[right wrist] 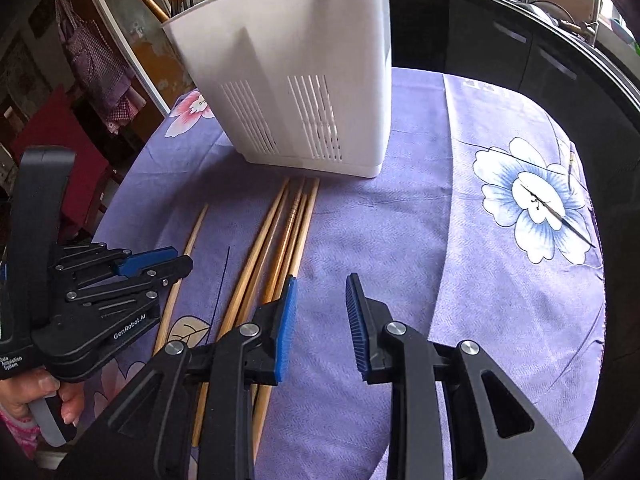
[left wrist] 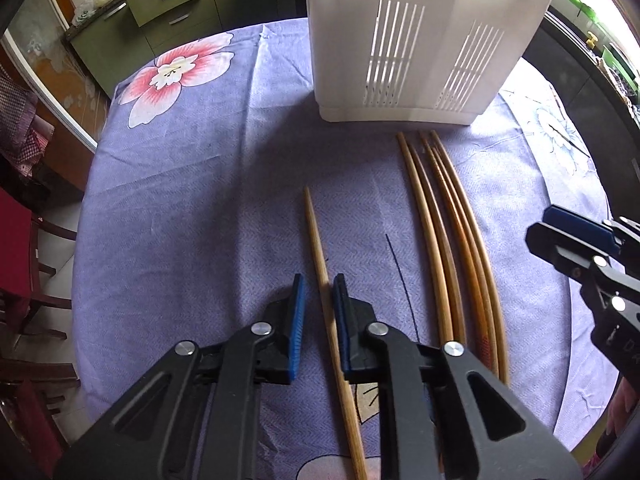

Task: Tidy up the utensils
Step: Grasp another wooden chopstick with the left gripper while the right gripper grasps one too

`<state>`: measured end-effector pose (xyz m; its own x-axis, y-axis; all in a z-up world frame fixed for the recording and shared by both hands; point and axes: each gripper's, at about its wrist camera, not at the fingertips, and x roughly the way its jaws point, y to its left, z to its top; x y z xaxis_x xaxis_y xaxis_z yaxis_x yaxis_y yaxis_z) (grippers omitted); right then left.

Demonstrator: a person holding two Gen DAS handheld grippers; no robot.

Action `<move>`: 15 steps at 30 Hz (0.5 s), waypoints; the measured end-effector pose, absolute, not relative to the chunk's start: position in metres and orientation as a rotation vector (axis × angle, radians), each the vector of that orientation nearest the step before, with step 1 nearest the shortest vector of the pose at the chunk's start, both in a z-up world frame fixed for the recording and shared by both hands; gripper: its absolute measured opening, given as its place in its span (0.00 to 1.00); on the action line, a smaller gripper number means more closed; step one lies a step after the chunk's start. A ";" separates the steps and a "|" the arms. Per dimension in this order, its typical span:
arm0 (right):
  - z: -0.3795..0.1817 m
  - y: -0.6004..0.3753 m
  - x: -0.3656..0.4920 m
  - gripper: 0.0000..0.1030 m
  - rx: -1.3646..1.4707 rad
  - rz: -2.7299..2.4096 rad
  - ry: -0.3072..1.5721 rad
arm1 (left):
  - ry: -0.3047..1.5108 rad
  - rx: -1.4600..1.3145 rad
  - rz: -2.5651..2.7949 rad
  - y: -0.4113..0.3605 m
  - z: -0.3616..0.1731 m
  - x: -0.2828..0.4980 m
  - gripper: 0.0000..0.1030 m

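**Grippers close in on chopsticks at a cloth-covered table**

A white plastic utensil holder with slotted sides (left wrist: 420,40) stands at the far side of a round table draped in a lilac floral cloth (left wrist: 180,200). Just before its base lies a bundle of light wooden chopsticks (left wrist: 452,240), side by side and touching. A single wooden chopstick (left wrist: 320,248) lies apart to their left.

The black left gripper with blue pads (left wrist: 320,300) points steeply down over that lone stick, its jaws drawn narrow around it; the stick runs between the pads, resting against the right one, though a firm pinch cannot be confirmed.

The black right gripper (right wrist: 320,300) hovers with jaws spread and nothing between them, its left pad just over the right edge of the bundle. A person's hand (right wrist: 28,396) grasps the left tool's handle. Utensil handles poke from the holder's top.
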<state>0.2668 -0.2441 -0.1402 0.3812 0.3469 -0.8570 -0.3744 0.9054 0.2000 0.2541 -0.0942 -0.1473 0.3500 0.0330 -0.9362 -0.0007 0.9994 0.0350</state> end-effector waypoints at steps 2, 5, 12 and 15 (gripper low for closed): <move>-0.142 -0.237 0.271 0.24 -0.039 0.460 1.094 | 1.212 0.034 0.024 -0.094 -0.147 0.255 0.11; -0.148 -0.225 0.278 0.18 -0.071 0.442 1.115 | 1.212 0.032 0.027 -0.093 -0.147 0.256 0.11; -0.159 -0.207 0.292 0.15 -0.115 0.417 1.142 | 1.206 0.048 0.024 -0.095 -0.147 0.253 0.12; -0.163 -0.201 0.296 0.12 -0.129 0.413 1.158 | 1.206 0.052 0.020 -0.095 -0.147 0.252 0.12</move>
<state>0.2959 -0.2012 -0.1635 0.3359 0.2498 -0.9082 -0.3809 0.9179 0.1115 0.2524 -0.0955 -0.1467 0.3563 0.0438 -0.9333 0.0122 0.9986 0.0515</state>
